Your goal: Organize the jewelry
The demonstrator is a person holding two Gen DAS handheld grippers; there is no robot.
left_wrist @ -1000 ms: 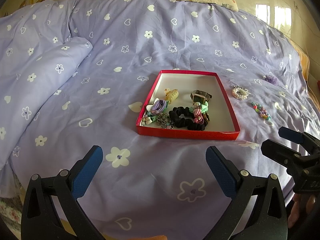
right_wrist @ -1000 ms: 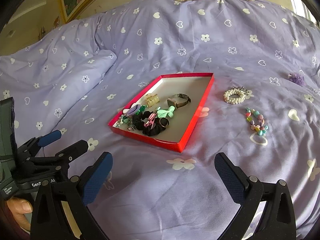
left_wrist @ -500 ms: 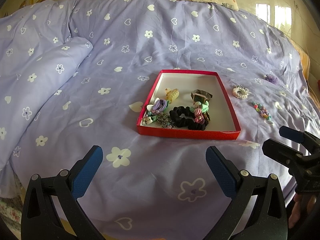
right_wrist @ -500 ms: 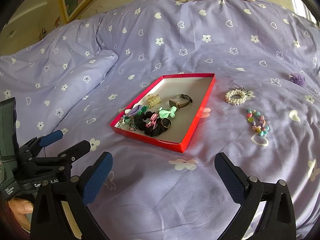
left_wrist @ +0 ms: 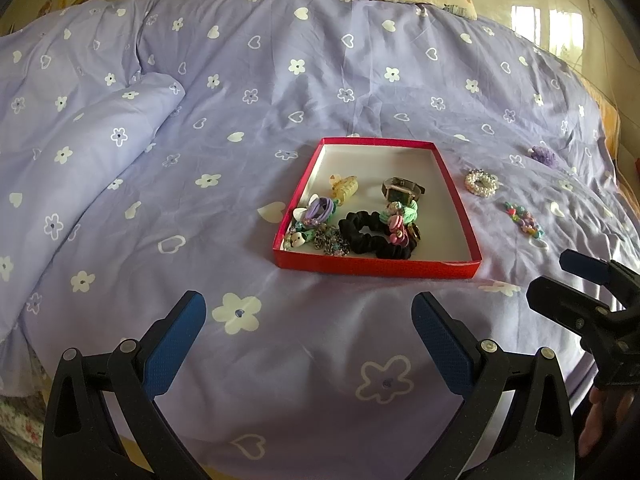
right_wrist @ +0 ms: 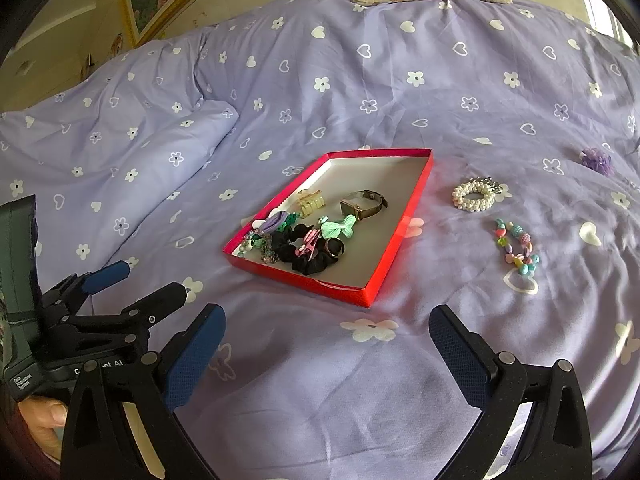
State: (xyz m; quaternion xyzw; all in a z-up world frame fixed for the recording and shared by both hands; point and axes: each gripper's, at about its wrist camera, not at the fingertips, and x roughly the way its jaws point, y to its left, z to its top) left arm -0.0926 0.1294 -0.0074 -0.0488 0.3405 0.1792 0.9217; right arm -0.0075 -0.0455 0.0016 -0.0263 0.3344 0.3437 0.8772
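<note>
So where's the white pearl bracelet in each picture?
Left wrist view: the pearl bracelet lies on the purple bedspread, right of center, just off the right side of the red box.
Right wrist view: the pearl bracelet lies right of center, again just right of the red box.
Shared landmark: the red box, with the bead bracelet nearer the camera.

A red tray (right_wrist: 400,236) holds a black scrunchie (right_wrist: 310,260) on a lilac bedspread (right_wrist: 360,92) printed with white flowers and hearts.
</note>
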